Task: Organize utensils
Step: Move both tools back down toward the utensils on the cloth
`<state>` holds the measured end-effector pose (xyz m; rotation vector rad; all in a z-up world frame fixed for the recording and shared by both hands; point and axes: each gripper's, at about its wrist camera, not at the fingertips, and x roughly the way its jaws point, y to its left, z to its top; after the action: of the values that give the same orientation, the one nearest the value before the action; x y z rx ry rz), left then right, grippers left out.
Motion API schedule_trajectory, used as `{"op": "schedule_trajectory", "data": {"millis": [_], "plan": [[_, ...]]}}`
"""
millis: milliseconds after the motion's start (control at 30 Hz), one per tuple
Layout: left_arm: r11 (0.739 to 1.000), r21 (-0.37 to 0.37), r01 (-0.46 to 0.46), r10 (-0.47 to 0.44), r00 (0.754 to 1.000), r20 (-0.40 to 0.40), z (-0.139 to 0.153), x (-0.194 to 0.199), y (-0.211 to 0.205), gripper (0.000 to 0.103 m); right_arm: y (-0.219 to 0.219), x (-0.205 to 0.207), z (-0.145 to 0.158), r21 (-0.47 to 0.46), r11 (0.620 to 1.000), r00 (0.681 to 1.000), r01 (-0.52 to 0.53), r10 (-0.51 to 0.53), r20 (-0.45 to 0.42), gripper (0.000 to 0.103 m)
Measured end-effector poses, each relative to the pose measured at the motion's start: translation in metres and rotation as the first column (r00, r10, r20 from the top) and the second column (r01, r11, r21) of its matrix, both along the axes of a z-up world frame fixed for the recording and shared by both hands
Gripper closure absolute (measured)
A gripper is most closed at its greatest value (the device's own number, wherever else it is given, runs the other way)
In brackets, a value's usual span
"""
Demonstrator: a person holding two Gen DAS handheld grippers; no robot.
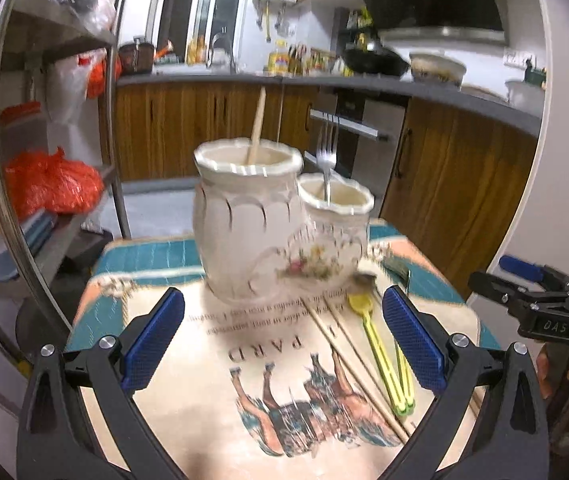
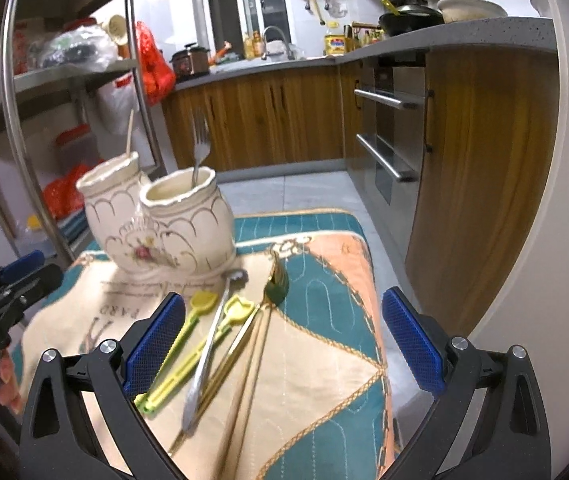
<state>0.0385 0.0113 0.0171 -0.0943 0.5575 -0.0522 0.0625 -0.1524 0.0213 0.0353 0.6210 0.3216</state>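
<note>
A cream double ceramic holder (image 1: 252,220) stands on the patterned mat; it also shows in the right wrist view (image 2: 172,224). Its taller pot holds a wooden chopstick (image 1: 257,128), its lower pot a metal fork (image 1: 326,164). Loose utensils lie on the mat in front: two yellow-green plastic spoons (image 2: 182,348), a silver spoon (image 2: 208,356), a gold spoon with a green bowl (image 2: 252,320) and wooden chopsticks (image 1: 358,368). My left gripper (image 1: 284,340) is open and empty in front of the holder. My right gripper (image 2: 284,344) is open and empty above the loose utensils.
The mat (image 2: 324,360) covers a small table with edges close on all sides. A metal shelf rack (image 1: 44,160) with bags stands left. Wooden kitchen cabinets (image 2: 276,120) and an oven (image 2: 388,128) lie behind and to the right.
</note>
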Motion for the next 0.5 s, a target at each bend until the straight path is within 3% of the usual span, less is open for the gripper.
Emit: {"op": "schedule_trajectory", "data": {"millis": [267,500], "plan": [[0.997,0.079,0.026,-0.016,0.992,-0.129,-0.026,0.015,-0.026,0.007,-0.010,0.004,-0.014,-0.010,1.000,0.999,0.030,-0.030,-0.024,0.005],[0.993,0.109,0.051,-0.024,0.970,-0.241,-0.044,0.026,-0.042,0.032,-0.009,0.008,-0.025,-0.017,1.000,0.999,0.008,-0.008,-0.053,0.005]]}}
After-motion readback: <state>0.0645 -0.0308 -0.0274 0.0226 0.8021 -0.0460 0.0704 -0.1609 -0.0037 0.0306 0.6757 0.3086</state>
